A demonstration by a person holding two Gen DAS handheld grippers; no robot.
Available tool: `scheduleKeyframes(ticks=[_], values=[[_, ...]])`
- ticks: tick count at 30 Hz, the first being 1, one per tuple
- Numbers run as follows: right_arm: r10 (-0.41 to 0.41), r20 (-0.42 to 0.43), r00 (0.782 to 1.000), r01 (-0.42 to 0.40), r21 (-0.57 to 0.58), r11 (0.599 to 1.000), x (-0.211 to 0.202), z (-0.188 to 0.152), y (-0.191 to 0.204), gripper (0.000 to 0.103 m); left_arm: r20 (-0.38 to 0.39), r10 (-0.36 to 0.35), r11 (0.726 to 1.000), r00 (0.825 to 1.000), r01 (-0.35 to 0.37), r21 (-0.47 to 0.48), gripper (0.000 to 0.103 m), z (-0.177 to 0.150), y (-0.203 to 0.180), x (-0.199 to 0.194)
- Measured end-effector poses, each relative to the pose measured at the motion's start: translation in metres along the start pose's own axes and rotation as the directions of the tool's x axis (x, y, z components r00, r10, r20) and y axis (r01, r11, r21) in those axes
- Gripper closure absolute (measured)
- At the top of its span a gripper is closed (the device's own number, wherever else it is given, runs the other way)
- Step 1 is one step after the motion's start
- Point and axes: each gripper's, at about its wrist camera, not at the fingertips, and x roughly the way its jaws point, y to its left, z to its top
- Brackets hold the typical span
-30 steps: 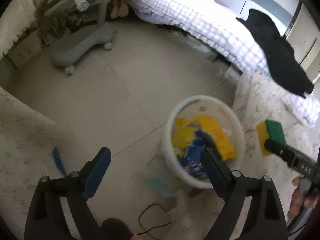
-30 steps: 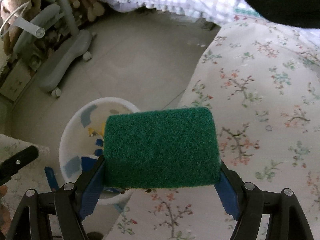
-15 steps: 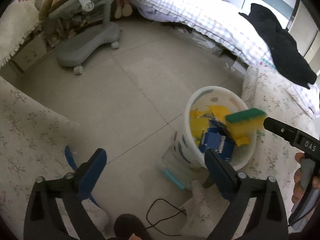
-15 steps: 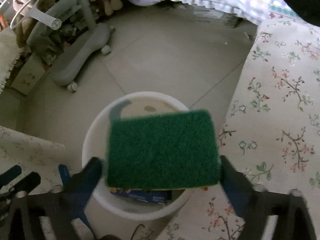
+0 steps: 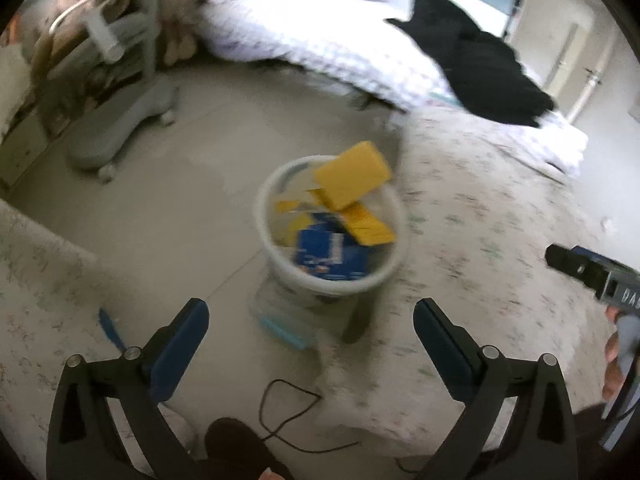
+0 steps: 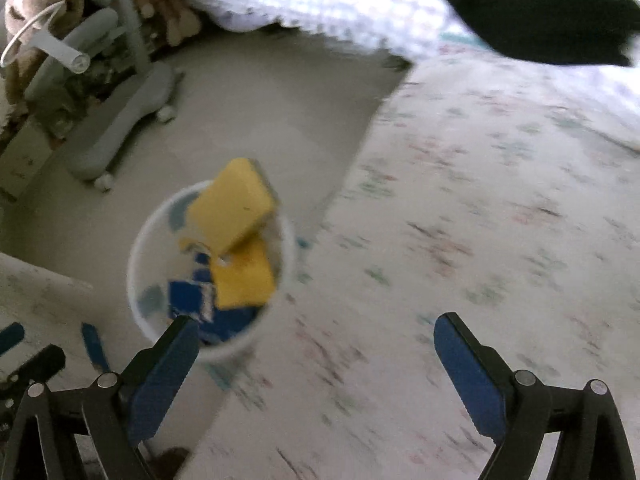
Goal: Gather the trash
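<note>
A white bin stands on the floor beside a floral-sheeted bed, holding a blue carton and a yellow packet. A sponge, yellow side up, is tilted at the bin's far rim, free of both grippers. In the right wrist view the same sponge sits over the bin. My left gripper is open and empty, short of the bin. My right gripper is open and empty over the sheet, right of the bin; its body shows at the right edge of the left wrist view.
A grey wheeled chair base stands at the far left. A checkered quilt with a black garment lies behind. The floral sheet fills the right. A black cable and a blue strip lie on the floor nearby.
The right gripper opened and let go of the sponge, which dropped, flipped yellow side up and reached the bin. Both grippers have drawn back and up from the bin.
</note>
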Motion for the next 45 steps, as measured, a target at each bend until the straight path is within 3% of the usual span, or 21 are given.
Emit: scheduleKeyframes(ticks=[9, 13, 17, 21, 25, 45], values=[[-0.115, 0.102, 0.988, 0.108, 0.075, 0.991, -0.075, -0.080, -0.027, 0.006, 0.096, 0.018, 0.991, 0.995, -0.030, 0.127, 0.000, -0.028, -0.058, -0.033], [-0.169, 0.160, 0.972, 0.150, 0.125, 0.981, -0.086, -0.111, -0.036, 0.005, 0.140, 0.053, 0.990, 0.989, -0.070, 0.122, 0.000, -0.036, -0.063, -0.038], [-0.245, 0.171, 0.954, 0.210, 0.203, 0.956, -0.083, -0.138, -0.051, 0.005, 0.123, 0.055, 0.991, 0.991, -0.069, 0.113, 0.000, -0.039, -0.063, -0.035], [-0.253, 0.164, 0.953, 0.208, 0.251, 0.946, -0.082, -0.137, -0.061, 0.005, 0.114, 0.065, 0.991, 0.991, -0.077, 0.107, 0.000, -0.039, -0.063, -0.032], [-0.290, 0.214, 0.933, 0.238, 0.236, 0.942, -0.087, -0.135, -0.056, 0.005, 0.113, 0.071, 0.991, 0.991, -0.083, 0.101, 0.000, -0.040, -0.061, -0.032], [-0.273, 0.220, 0.937, 0.220, 0.239, 0.946, -0.082, -0.133, -0.049, 0.005, 0.098, 0.081, 0.990, 0.992, -0.091, 0.104, 0.000, -0.043, -0.060, -0.028]])
